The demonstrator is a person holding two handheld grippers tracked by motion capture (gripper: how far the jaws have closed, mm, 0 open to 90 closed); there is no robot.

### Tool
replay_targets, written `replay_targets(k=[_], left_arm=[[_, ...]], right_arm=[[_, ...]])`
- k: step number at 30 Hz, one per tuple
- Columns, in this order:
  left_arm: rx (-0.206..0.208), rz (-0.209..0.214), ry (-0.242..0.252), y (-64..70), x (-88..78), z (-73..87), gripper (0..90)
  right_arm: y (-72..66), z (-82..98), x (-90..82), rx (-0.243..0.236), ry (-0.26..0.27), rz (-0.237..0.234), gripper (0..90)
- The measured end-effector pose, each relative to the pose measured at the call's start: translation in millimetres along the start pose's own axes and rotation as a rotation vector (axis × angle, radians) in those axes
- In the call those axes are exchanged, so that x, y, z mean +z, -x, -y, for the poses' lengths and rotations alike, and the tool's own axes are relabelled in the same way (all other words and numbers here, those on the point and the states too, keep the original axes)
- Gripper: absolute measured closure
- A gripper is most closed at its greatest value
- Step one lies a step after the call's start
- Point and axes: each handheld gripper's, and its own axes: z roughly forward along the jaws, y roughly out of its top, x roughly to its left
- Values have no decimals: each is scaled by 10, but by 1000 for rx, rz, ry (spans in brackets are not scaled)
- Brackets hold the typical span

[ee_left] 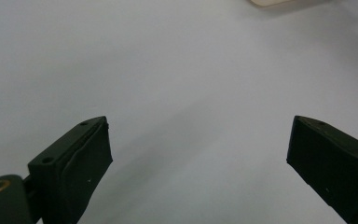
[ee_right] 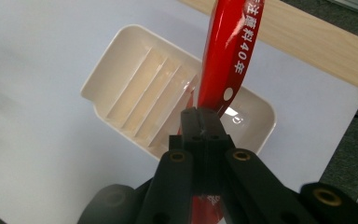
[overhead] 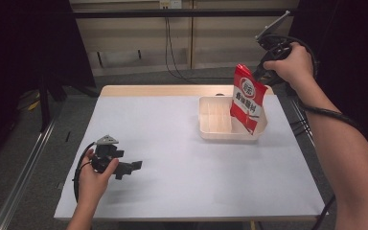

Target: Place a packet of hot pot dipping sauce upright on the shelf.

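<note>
The right gripper (overhead: pixel 261 72) pinches the top edge of a glossy red seasoning packet (overhead: pixel 247 98), which hangs over a cream plastic tray (overhead: pixel 211 132) with ribbed dividers. The left gripper (overhead: pixel 129 167) rests open-jawed on the matte white table (overhead: pixel 182 167).

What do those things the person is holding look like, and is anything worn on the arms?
Each hand grips a black tool with two blocky black jaws: the left tool, the right tool. Brass-coloured rings sit in the linkage. A grey three-cornered plate tops each, and a black cable trails off. The forearms are bare, with no sleeves or gloves.
</note>
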Motion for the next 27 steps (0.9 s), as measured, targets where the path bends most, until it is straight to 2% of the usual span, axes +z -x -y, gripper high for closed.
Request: replay_targets(k=[6, 8, 10, 15, 20, 27], left_arm=[[-2, 0, -3, 0, 10, 2, 60], [-2, -4, -3, 6, 17, 5, 60], [-8, -3, -1, 12, 22, 6, 60], [-3, -2, -3, 21, 24, 2, 60], [4, -2, -5, 24, 31, 1, 60], [2, -5, -3, 29, 25, 1, 60]], right_arm=[[56, 5, 12, 11, 3, 2, 900], [71, 2, 16, 8, 4, 16, 900], [78, 2, 21, 10, -5, 1, 900], [85, -4, 31, -8, 6, 13, 900], [122, -12, 45, 4, 2, 4, 900], [198, -8, 28, 8, -2, 16, 900]])
